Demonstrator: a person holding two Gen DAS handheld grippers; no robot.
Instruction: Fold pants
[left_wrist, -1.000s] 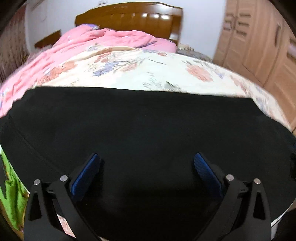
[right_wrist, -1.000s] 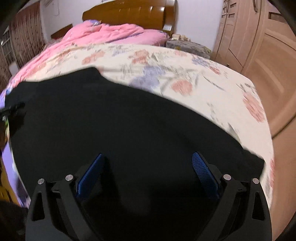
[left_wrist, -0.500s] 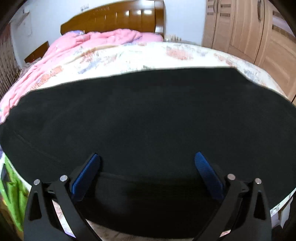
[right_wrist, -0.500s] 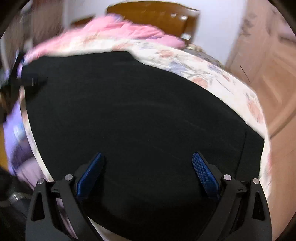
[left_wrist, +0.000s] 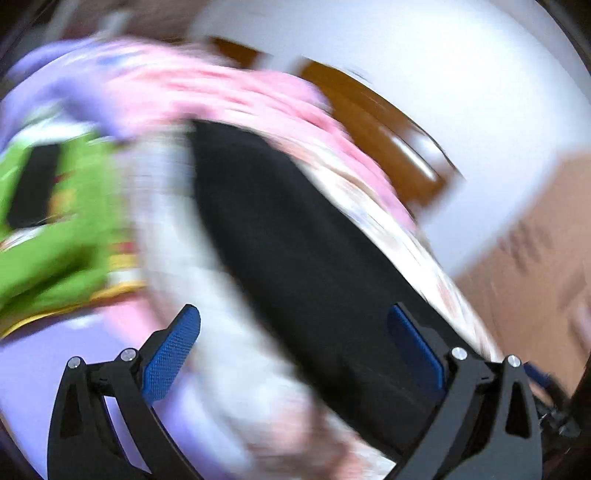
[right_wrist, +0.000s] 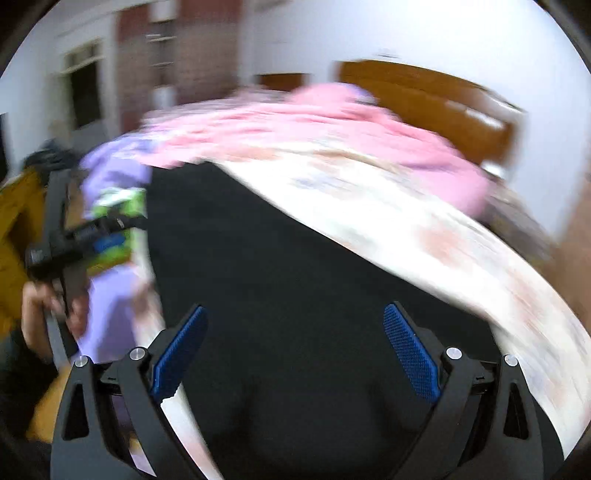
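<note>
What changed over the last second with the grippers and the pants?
Both views have swung left and are now motion-blurred. The black pants no longer fill each view; they run as a slanted band, with floral bedding beside them. The left hand-held gripper now faces the bed's edge and green fabric. Unchanged: both it and the right hand-held gripper are open, gripping nothing; the pants lie on the bed.
</note>
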